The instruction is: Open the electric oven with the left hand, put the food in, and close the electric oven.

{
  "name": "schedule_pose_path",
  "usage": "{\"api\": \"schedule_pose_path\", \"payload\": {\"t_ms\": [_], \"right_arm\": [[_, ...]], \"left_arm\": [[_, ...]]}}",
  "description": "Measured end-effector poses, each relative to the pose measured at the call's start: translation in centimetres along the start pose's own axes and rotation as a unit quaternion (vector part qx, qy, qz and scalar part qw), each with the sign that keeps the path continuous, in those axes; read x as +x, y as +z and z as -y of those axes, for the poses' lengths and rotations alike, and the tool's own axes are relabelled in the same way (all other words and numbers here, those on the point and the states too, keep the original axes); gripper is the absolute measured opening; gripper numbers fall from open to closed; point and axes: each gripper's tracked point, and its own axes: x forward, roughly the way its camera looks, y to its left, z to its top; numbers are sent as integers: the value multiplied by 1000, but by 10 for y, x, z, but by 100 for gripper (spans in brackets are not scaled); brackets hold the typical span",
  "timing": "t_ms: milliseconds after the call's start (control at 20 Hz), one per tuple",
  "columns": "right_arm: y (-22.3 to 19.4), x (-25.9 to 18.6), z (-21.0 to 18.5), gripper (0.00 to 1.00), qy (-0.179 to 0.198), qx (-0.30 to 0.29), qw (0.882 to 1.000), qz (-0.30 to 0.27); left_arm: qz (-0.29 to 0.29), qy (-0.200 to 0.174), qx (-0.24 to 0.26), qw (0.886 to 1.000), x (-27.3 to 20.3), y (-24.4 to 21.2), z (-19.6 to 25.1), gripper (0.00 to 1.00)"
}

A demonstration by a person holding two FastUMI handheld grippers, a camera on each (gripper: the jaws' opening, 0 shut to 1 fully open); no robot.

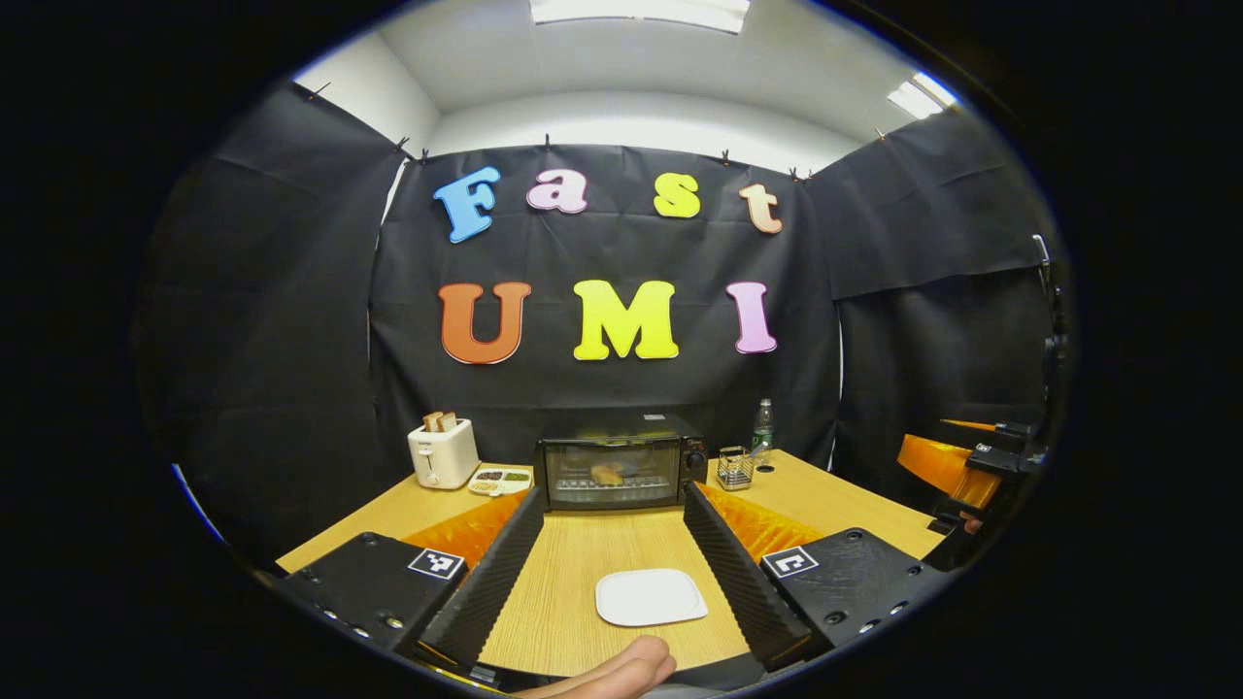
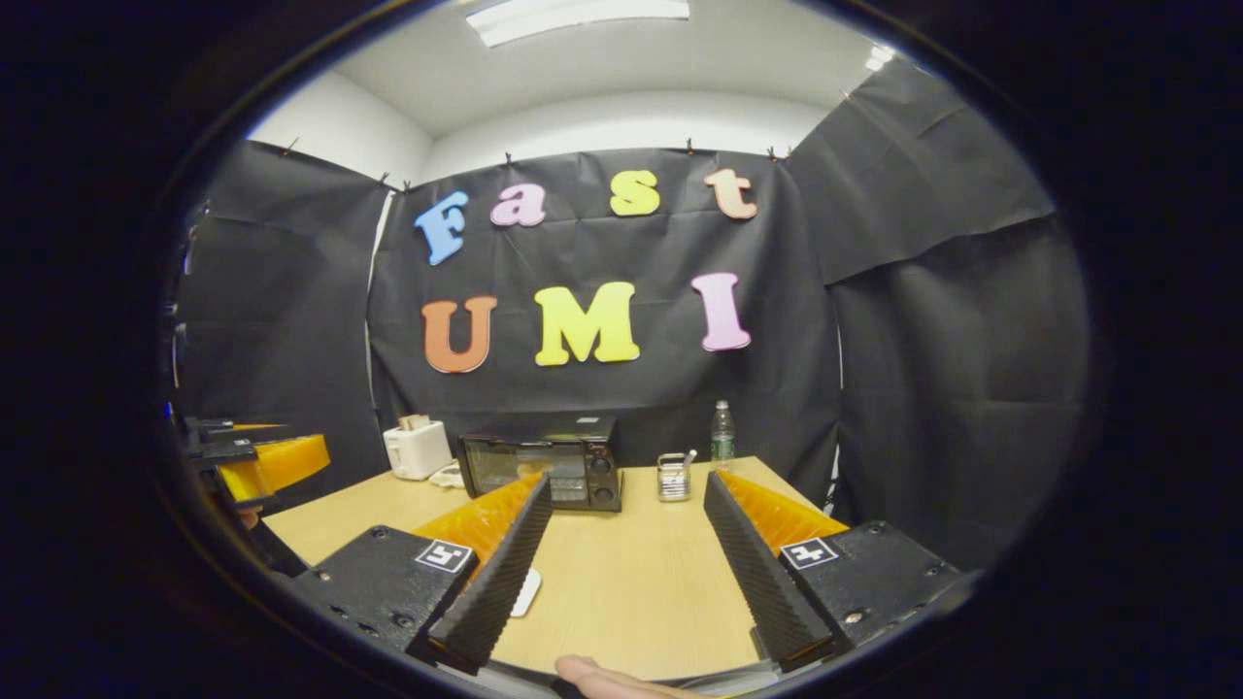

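Note:
The black electric oven (image 1: 617, 471) stands at the back of the wooden table with its glass door shut. Through the glass a pale brown piece of food (image 1: 609, 474) rests on the rack. An empty white plate (image 1: 651, 596) lies on the table between the fingers of my left gripper (image 1: 614, 497), which is open and holds nothing, well short of the oven. In the right gripper view the oven (image 2: 544, 471) sits left of centre. My right gripper (image 2: 627, 485) is open too, empty, above the table. The plate's edge (image 2: 527, 590) peeks out beside its left finger.
A white toaster (image 1: 444, 453) with bread and a compartment dish (image 1: 500, 480) stand left of the oven. On the oven's right are a wire holder (image 1: 735, 468) and a bottle (image 1: 763, 427). The other gripper (image 1: 971, 466) hovers at the far right. Black cloth walls surround the table (image 1: 583, 553).

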Motion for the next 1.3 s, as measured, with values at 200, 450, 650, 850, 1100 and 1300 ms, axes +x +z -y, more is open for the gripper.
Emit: {"api": "schedule_pose_path", "payload": {"t_ms": [200, 450, 650, 850, 1100, 1300], "right_arm": [[7, -4, 0, 96, 0, -1, 1000, 17], [9, -4, 1, 99, 5, 2, 1000, 30], [4, 0, 12, 100, -8, 5, 1000, 24], [11, -3, 21, 100, -22, -7, 999, 34], [16, -5, 20, 100, -19, -13, 999, 42], [17, -5, 21, 100, -23, -8, 999, 36]], "left_arm": [[2, 3, 0, 1000, -1, 1, -3, 95], [13, 9, -1, 1000, -4, 4, -4, 95], [16, 6, 3, 1000, -5, 2, -1, 96], [9, 14, 3, 1000, -4, -1, -7, 96], [6, 18, 2, 1000, -5, -2, -11, 95], [7, 15, 4, 1000, -4, 0, -9, 96]]}}
